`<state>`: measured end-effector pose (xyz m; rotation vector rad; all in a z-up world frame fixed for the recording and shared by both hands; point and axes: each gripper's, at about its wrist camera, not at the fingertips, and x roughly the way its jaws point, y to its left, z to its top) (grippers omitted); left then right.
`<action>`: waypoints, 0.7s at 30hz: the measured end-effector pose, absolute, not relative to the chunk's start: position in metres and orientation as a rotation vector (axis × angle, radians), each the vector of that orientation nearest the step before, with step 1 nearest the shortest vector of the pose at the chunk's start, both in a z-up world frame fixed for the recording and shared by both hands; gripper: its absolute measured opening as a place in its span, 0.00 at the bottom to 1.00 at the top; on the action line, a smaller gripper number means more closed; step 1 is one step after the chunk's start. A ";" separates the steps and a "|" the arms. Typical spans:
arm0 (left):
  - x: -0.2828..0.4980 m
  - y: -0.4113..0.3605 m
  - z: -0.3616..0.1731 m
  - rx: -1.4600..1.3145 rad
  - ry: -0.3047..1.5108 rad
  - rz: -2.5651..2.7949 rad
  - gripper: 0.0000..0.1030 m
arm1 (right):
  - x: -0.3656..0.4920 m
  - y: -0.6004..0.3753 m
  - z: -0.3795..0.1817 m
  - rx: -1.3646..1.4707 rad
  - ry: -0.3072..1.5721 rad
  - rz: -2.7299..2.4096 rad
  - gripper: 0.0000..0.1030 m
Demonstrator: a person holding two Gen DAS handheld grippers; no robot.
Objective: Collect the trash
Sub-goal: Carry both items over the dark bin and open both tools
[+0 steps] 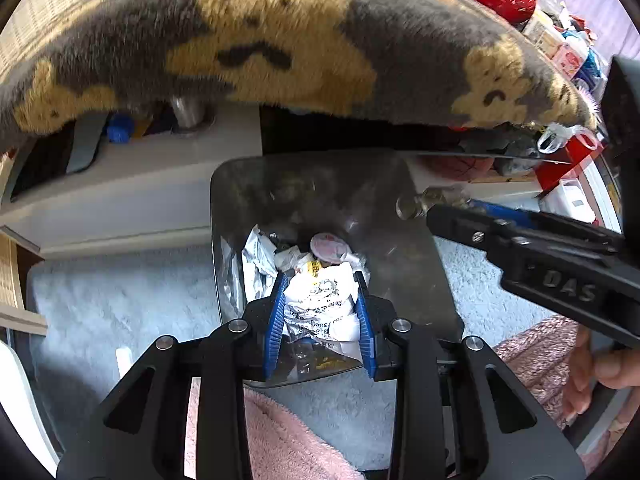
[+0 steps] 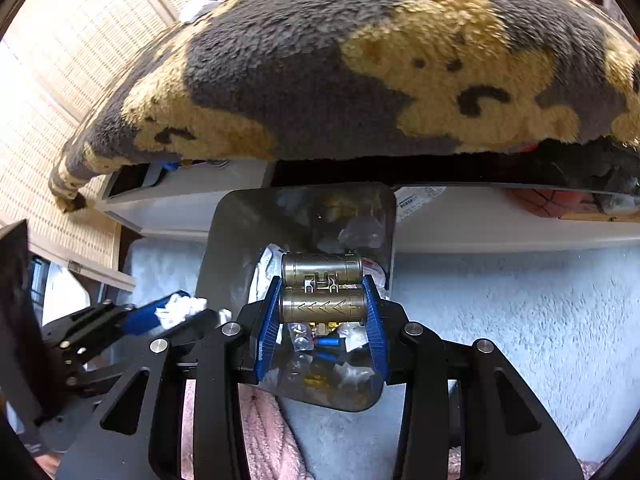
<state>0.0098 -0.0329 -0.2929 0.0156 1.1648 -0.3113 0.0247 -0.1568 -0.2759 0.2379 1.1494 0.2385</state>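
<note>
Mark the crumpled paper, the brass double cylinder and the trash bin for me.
crumpled paper (image 1: pixel 320 300), left wrist view, printed middle between the pads.
brass double cylinder (image 2: pixel 323 305), right wrist view, lower barrel's arrow band.
trash bin (image 2: pixel 230 236), right wrist view, bare left inner wall.

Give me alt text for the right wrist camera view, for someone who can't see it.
The right hand-held gripper clamps a brass-coloured double-cylinder object directly above an open grey trash bin holding wrappers. At left, the left hand-held gripper holds crumpled white paper; a grey-and-tan fleece blanket hangs behind.
</note>
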 end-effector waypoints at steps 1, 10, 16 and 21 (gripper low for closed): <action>0.010 -0.032 -0.295 0.013 1.169 -0.308 0.29 | 0.025 -0.156 -0.276 0.239 1.148 0.244 0.39; 0.013 -0.027 -0.303 0.006 1.185 -0.282 0.45 | 0.032 -0.153 -0.280 0.274 1.165 0.258 0.55; 0.010 -0.021 -0.306 0.010 1.194 -0.245 0.68 | 0.033 -0.163 -0.277 0.281 1.147 0.206 0.79; 0.009 -0.017 -0.306 0.005 1.200 -0.226 0.81 | 0.033 -0.168 -0.277 0.275 1.146 0.174 0.91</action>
